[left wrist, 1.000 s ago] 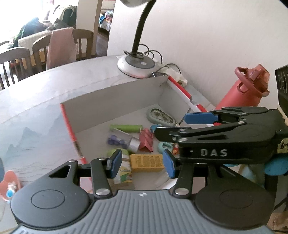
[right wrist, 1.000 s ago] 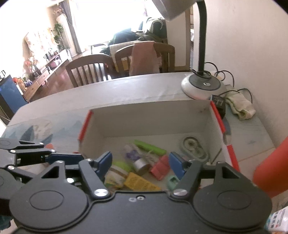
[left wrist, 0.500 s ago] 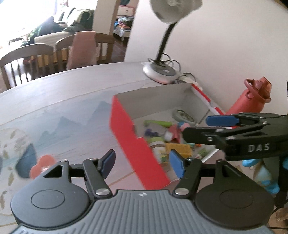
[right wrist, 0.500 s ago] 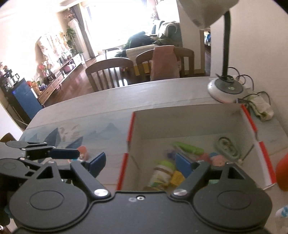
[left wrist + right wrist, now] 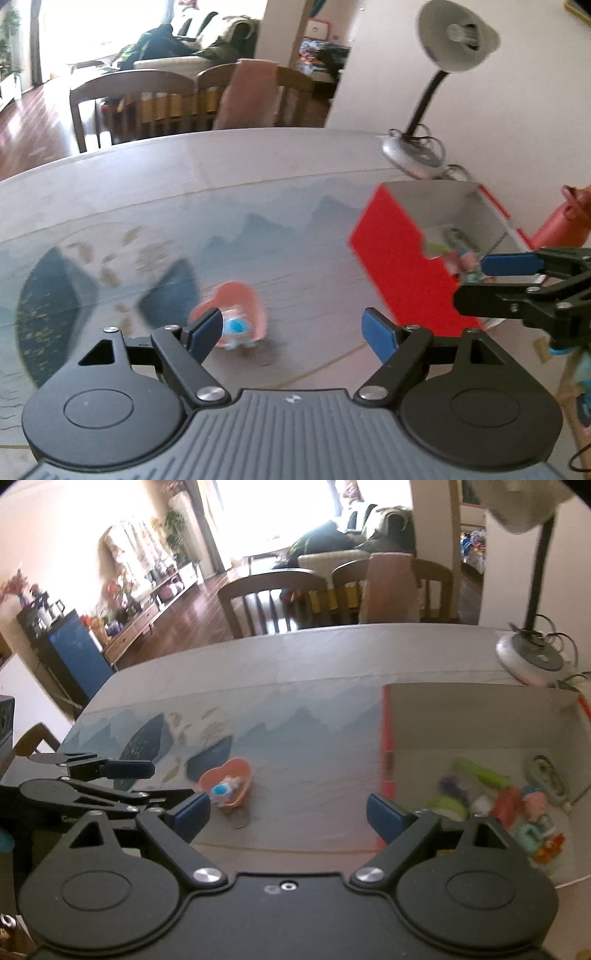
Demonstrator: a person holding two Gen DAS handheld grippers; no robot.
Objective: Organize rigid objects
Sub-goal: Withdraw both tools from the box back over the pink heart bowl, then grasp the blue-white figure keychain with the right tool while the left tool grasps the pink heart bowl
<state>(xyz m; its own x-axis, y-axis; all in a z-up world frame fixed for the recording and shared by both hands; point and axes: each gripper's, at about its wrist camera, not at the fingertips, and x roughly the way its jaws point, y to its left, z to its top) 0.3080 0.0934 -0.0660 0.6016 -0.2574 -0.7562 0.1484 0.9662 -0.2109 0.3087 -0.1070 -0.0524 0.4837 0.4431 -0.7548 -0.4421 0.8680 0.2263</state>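
**A:** Left wrist view first. Where does the toy lie?

**B:** The pink heart-shaped toy [image 5: 231,317], glossy plastic with a small blue-and-white figure inside, rests on the table [image 5: 258,184] at about 11 o'clock from the left gripper [image 5: 291,332]. It sits just beyond the left blue pad, partly behind it. The jaws stand wide apart, holding nothing.

**A:** And around it?

**B:** A box [image 5: 399,254] at 2 o'clock, red outside, pale card inside, with small bright items blurred within. The right gripper [image 5: 517,280] reaches in from 3 o'clock, black linkage, blue-tipped. The table wears a smooth cloth printed with blue mountains. A gooseneck lamp [image 5: 454,40] stands at 1 o'clock.

**A:** Now the right wrist view.

**B:** The toy [image 5: 227,784] lies at 11 o'clock from the right gripper [image 5: 290,812], near its left pad, clear of the box [image 5: 480,716]. These jaws are spread wide too, with nothing between them. The left gripper [image 5: 122,779] comes in from 9 o'clock, its tips just beside the toy; touching or not, I cannot tell. The box at 2 o'clock holds a jumble of green, pink and teal pieces.
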